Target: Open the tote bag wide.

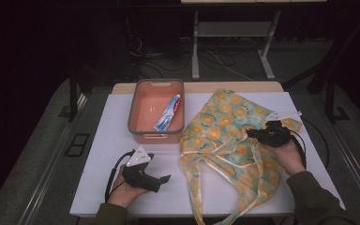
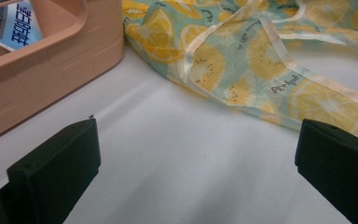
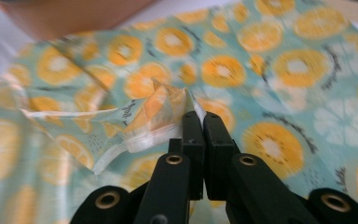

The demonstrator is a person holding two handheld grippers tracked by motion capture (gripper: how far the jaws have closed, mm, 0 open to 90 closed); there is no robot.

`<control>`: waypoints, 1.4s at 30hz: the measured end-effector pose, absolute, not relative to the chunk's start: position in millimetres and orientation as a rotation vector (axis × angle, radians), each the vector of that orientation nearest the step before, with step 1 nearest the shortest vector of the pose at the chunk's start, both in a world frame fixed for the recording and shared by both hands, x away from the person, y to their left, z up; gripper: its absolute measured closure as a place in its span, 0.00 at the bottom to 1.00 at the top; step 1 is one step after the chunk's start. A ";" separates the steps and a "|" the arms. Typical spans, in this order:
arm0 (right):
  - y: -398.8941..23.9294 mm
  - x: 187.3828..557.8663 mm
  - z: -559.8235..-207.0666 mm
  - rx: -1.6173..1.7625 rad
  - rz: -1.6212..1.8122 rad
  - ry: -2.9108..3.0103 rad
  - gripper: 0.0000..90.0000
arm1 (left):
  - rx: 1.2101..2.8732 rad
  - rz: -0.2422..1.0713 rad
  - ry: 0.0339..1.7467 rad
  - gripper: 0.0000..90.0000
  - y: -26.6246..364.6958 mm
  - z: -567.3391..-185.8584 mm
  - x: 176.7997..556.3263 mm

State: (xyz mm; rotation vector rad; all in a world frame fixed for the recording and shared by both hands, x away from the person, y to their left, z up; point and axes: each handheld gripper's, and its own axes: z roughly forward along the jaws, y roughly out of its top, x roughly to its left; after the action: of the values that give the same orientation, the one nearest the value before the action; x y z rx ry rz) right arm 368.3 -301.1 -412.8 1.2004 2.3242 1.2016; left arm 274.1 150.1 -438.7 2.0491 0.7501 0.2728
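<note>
I am pinching a fold of the orange-print fabric bag (image 3: 168, 112) with my right gripper (image 3: 200, 119), jaws pressed together on its hem. The bag is lying across the white table (image 1: 117, 140) at 3 o'clock from the pink basket (image 1: 143, 126) holding a toothpaste tube (image 1: 168, 112). My left gripper (image 1: 161, 180) is resting at 7 o'clock, jaws spread wide and gripping nothing.
</note>
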 end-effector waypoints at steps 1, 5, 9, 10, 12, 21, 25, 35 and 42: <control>-302.1 372.5 -418.4 1.225 1.178 2.329 0.98 | 2.050 0.273 0.749 0.00 150.1 -438.8 274.0; -303.9 382.8 -436.7 1.288 1.089 2.352 0.98 | 2.050 0.272 0.749 0.00 149.6 -439.0 273.7; -304.8 385.2 -443.9 1.312 1.039 2.375 0.93 | 2.053 0.269 0.750 0.00 149.8 -439.3 274.1; -305.3 385.0 -444.2 1.323 1.043 2.375 0.87 | 2.052 0.269 0.748 0.00 149.8 -439.2 274.2; -308.2 384.2 -441.2 1.347 1.086 2.365 0.71 | 2.050 0.268 0.747 0.00 149.3 -439.1 273.8; -312.9 353.3 -393.5 1.202 1.242 2.322 0.37 | 2.053 0.264 0.746 0.00 149.0 -440.0 274.5; -296.9 331.9 -387.0 1.065 1.248 2.408 0.40 | 2.054 0.265 0.747 0.00 148.8 -439.8 274.5; -252.6 298.9 -411.6 0.869 1.170 2.617 0.63 | 2.055 0.268 0.744 0.00 148.5 -439.2 273.7; -226.3 304.7 -431.9 0.817 1.096 2.689 0.69 | 2.057 0.267 0.743 0.00 147.9 -439.7 274.0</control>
State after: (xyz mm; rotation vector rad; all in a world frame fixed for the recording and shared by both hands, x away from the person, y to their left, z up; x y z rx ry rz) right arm 304.7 -226.3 -431.9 0.8169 2.6894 1.0958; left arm 274.0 147.9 -439.7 2.0567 0.7426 0.2667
